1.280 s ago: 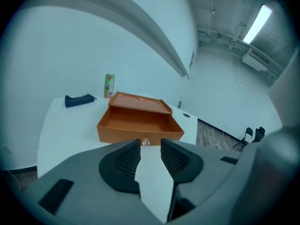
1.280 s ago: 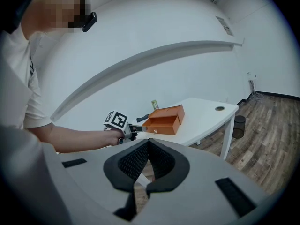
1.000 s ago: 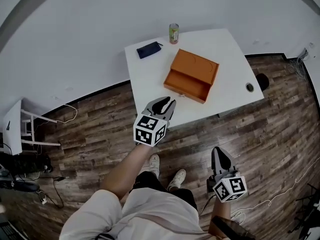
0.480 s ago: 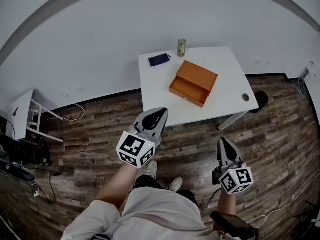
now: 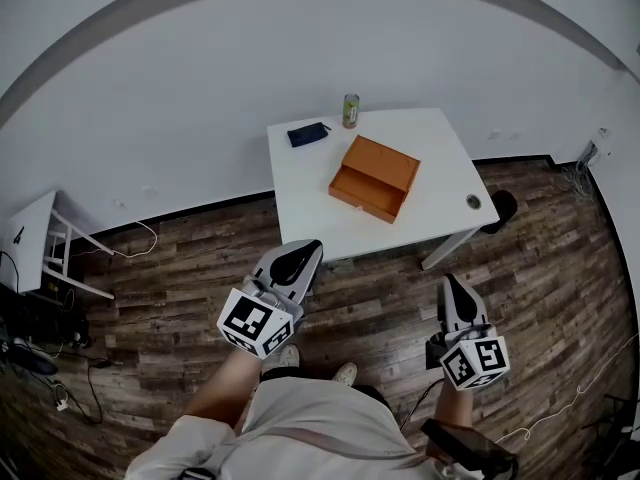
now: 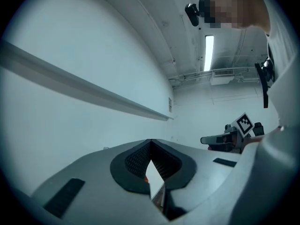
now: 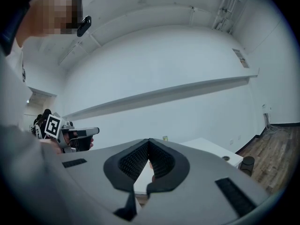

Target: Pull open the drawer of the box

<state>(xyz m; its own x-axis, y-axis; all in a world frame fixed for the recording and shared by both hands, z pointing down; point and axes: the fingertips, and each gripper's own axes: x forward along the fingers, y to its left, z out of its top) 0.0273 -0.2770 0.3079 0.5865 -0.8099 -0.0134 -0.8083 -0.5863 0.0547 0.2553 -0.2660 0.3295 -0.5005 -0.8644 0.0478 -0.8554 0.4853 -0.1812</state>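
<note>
One orange rectangular box (image 5: 382,168) lies mid-way on the single white rectangular surface (image 5: 300,198), its one drawer (image 5: 360,193) drawn out toward 7 o'clock. One green drink can (image 5: 351,110) stands at the box's 12 o'clock, and one dark blue pouch (image 5: 306,134) lies at its 10 o'clock. Well apart from the box, over the wooden floor (image 5: 380,298), the left hand-held gripper (image 5: 303,251) at 7 o'clock and the right hand-held gripper (image 5: 447,282) at 5 o'clock each have jaws pressed together on nothing.
</note>
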